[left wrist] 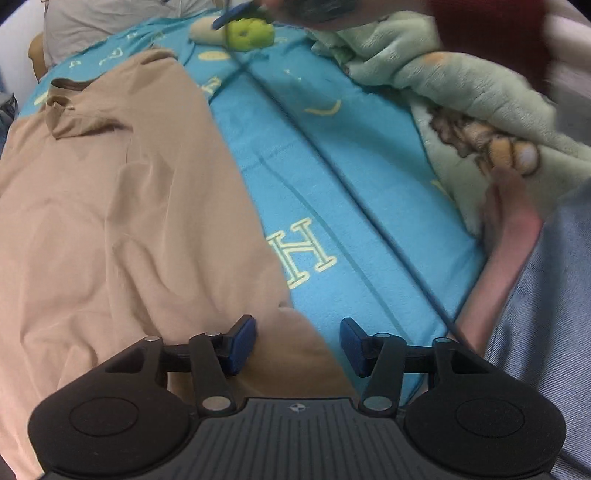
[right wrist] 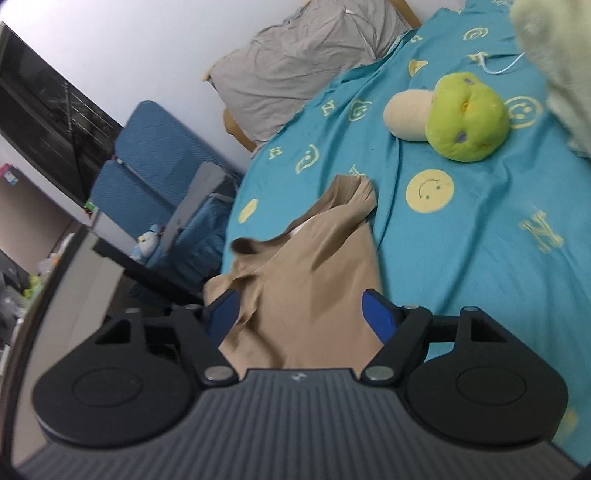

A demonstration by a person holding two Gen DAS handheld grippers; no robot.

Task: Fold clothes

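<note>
A tan shirt lies spread on the blue bed sheet, filling the left of the left wrist view. My left gripper is open just above the shirt's near hem, with nothing between its blue pads. In the right wrist view the same tan shirt lies bunched near its collar end. My right gripper is open with the cloth lying between its fingers. The right gripper's blue tip shows blurred at the top of the left wrist view.
A green and cream plush toy lies on the sheet beyond the shirt. A pale green fleece blanket is heaped at the right. A grey pillow sits at the bed's head. A blue chair stands beside the bed.
</note>
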